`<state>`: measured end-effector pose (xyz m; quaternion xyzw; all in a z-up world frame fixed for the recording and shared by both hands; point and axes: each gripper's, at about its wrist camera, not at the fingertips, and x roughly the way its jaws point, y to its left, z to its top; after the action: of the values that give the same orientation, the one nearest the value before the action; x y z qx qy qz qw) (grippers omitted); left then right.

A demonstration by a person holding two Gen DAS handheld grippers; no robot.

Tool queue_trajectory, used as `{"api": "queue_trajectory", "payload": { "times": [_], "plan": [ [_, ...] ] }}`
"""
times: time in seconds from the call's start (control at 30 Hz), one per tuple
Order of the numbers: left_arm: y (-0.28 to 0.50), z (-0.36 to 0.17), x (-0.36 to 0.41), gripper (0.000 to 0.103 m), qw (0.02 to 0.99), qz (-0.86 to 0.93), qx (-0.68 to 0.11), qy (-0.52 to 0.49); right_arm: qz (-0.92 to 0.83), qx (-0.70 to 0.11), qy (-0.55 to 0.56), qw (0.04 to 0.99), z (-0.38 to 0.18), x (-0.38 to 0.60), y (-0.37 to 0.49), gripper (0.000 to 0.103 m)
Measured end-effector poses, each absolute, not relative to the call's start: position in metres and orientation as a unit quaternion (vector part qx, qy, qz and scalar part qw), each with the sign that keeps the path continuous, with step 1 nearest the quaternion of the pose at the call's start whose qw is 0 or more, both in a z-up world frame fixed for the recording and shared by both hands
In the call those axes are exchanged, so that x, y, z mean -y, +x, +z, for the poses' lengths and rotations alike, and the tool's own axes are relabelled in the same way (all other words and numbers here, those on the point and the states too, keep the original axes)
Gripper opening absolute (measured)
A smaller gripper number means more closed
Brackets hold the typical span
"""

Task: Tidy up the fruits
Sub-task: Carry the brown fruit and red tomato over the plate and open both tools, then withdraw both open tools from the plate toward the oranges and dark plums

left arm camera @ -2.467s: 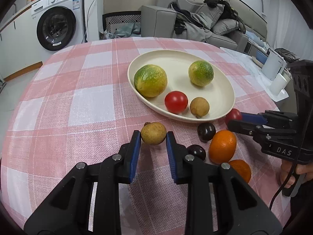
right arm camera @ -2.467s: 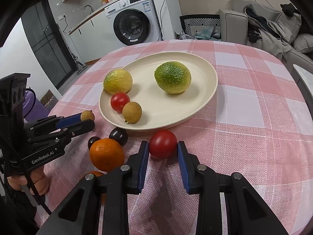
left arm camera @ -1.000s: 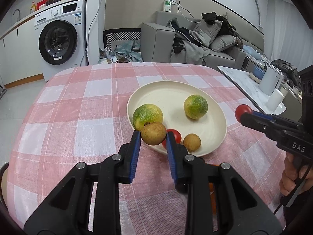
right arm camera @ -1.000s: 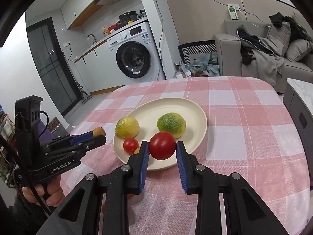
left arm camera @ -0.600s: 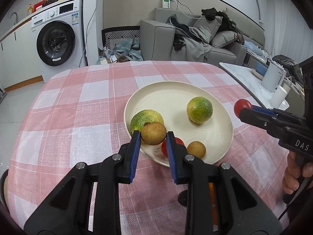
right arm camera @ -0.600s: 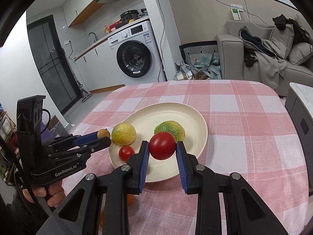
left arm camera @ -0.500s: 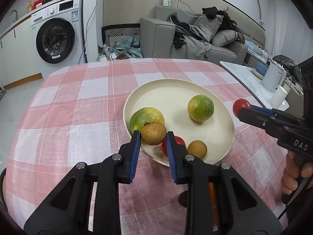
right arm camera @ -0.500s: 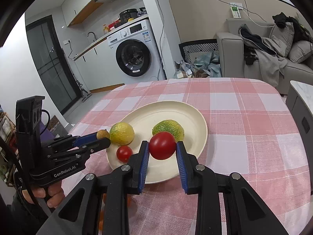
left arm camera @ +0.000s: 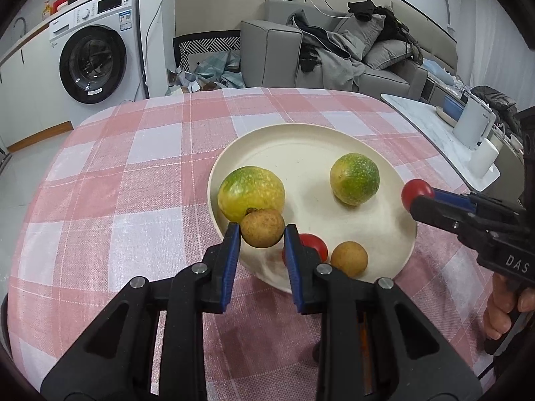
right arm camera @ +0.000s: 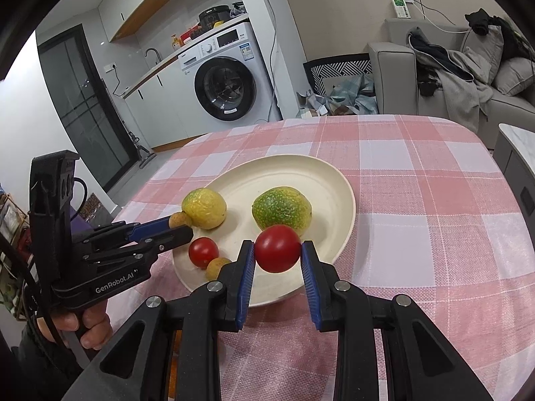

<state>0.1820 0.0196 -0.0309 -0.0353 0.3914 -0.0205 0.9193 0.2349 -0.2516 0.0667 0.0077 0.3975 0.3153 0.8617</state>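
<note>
My left gripper (left arm camera: 262,234) is shut on a brown longan (left arm camera: 263,228) and holds it above the near left rim of the cream plate (left arm camera: 301,147). My right gripper (right arm camera: 277,252) is shut on a red tomato (right arm camera: 277,248) and holds it above the plate's (right arm camera: 341,214) near right side. On the plate lie two green-yellow citrus fruits (left arm camera: 250,192) (left arm camera: 354,178), a second tomato (right arm camera: 203,252) and a second longan (left arm camera: 349,258). Each gripper shows in the other's view: the right one (left arm camera: 414,195) and the left one (right arm camera: 179,222).
The plate sits on a round table with a pink checked cloth (left arm camera: 133,173). An orange fruit (left arm camera: 362,322) peeks out under my left gripper's finger. A washing machine (left arm camera: 97,53) and a grey sofa (left arm camera: 334,56) stand beyond the table; a white side table (left arm camera: 434,123) is at the right.
Both grippers have lifted their fruits off the cloth and carried them over the plate. In the last half second they dropped slightly closer to the plate.
</note>
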Motion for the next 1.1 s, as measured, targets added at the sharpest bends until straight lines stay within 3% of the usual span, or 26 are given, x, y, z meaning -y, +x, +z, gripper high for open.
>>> {"api": "queue_trajectory", "payload": {
  "times": [0.6, 0.63, 0.73, 0.8, 0.87, 0.97, 1.03, 1.1],
  "plan": [
    [0.186, -0.036, -0.017, 0.024, 0.925, -0.013, -0.379, -0.021, 0.301, -0.413, 0.003, 0.859, 0.054, 0.249, 0.243, 0.03],
    [0.185, -0.036, -0.017, 0.024, 0.925, -0.012, -0.379, -0.019, 0.3, -0.411, 0.002, 0.861, 0.054, 0.249, 0.242, 0.032],
    [0.18, -0.032, -0.016, 0.024, 0.928, -0.012, -0.371, -0.016, 0.301, -0.4, 0.003, 0.866, 0.058, 0.25, 0.239, 0.054],
    [0.175, -0.027, -0.018, 0.024, 0.93, -0.013, -0.366, -0.018, 0.292, -0.394, 0.002, 0.872, 0.061, 0.253, 0.237, 0.058],
    [0.169, -0.021, -0.021, 0.025, 0.932, -0.014, -0.362, -0.024, 0.287, -0.395, 0.005, 0.873, 0.063, 0.257, 0.236, 0.069],
    [0.155, -0.009, -0.022, 0.039, 0.936, -0.012, -0.351, -0.025, 0.288, -0.395, 0.025, 0.872, 0.069, 0.265, 0.236, 0.084],
    [0.143, -0.001, -0.023, 0.068, 0.94, -0.009, -0.34, -0.027, 0.292, -0.391, 0.035, 0.872, 0.075, 0.27, 0.232, 0.092],
    [0.129, 0.006, -0.023, 0.083, 0.944, -0.007, -0.327, -0.029, 0.292, -0.386, 0.033, 0.875, 0.081, 0.271, 0.226, 0.095]
  ]
}}
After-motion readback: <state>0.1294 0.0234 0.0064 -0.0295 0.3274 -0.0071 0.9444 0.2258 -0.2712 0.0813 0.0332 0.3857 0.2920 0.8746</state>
